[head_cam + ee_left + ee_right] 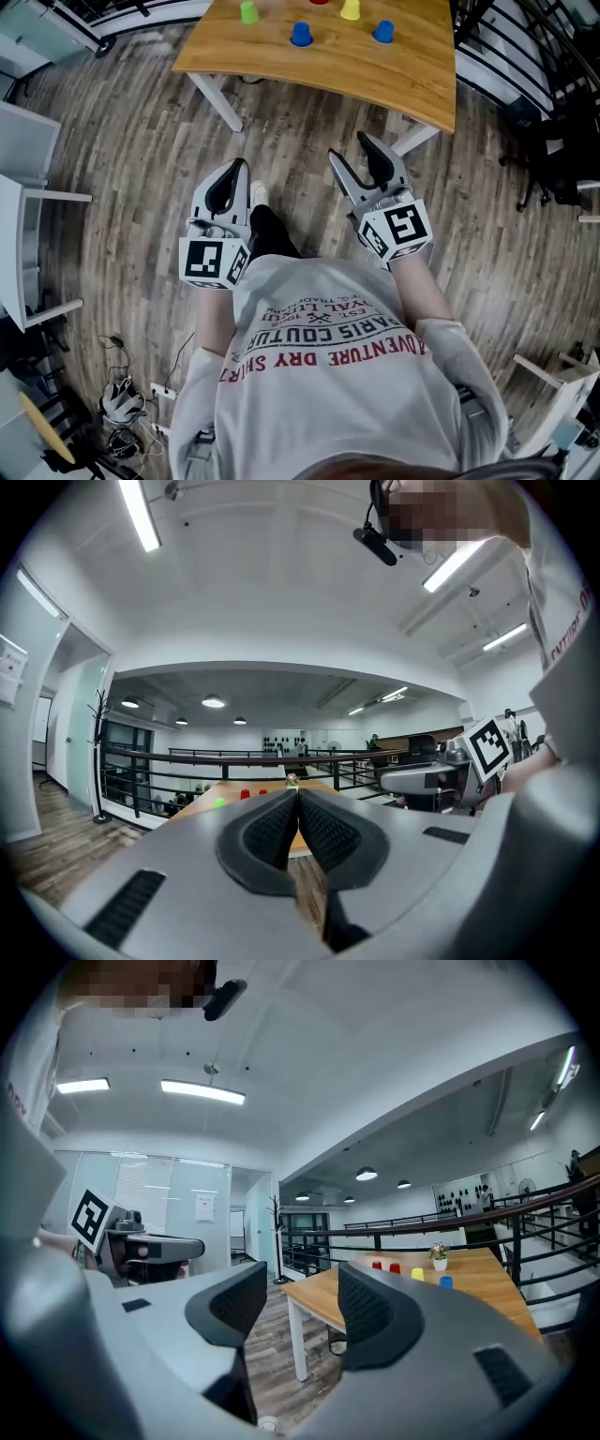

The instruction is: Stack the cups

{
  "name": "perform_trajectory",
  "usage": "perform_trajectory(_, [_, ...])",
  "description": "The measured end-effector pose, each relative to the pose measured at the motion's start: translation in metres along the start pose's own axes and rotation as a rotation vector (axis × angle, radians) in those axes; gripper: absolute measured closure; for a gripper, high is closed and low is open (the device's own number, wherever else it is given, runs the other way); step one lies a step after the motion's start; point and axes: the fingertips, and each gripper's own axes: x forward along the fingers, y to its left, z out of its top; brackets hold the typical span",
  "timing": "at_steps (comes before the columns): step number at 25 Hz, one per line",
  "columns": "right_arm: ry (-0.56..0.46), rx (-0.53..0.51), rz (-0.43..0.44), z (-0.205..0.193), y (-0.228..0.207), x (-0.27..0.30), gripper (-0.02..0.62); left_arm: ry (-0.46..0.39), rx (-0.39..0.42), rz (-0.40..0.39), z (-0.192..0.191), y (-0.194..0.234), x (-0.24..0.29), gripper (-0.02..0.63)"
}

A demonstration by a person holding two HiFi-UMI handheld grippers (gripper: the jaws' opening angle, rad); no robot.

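Separate cups [301, 34] on the table [375, 80] (each alone, unstacked); left gripper [296, 803] tight together, empty; right gripper [300, 1302] wide, empty.

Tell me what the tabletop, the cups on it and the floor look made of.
Tabletop: looks like wood or a wood-look laminate, matte, with a warm, even grain.
Cups: probably plastic, going by their flat, saturated blue, yellow and green; too small to be sure.
Floor: grey-brown planks with visible seams and grain, either wood or a vinyl imitation, with a faint sheen.
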Motion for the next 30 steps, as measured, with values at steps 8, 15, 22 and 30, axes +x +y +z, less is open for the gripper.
perform_trajectory(8, [0.023,-0.019,-0.062,-0.003,-0.012,0.116,0.364,-0.002,-0.009,-0.057,-0.017,0.1,0.075,0.589])
perform_trajectory(15, [0.057,0.001,-0.13,0.003,-0.03,0.257,0.364,-0.006,-0.015,-0.11,-0.007,0.222,0.16,0.589])
perform_trajectory(22, [0.118,0.024,-0.186,-0.007,-0.039,0.369,0.364,0.015,-0.008,-0.153,-0.012,0.325,0.222,0.589])
perform_trajectory(30, [0.234,0.064,-0.225,-0.038,-0.053,0.435,0.364,0.073,-0.026,-0.199,-0.032,0.37,0.267,0.589])
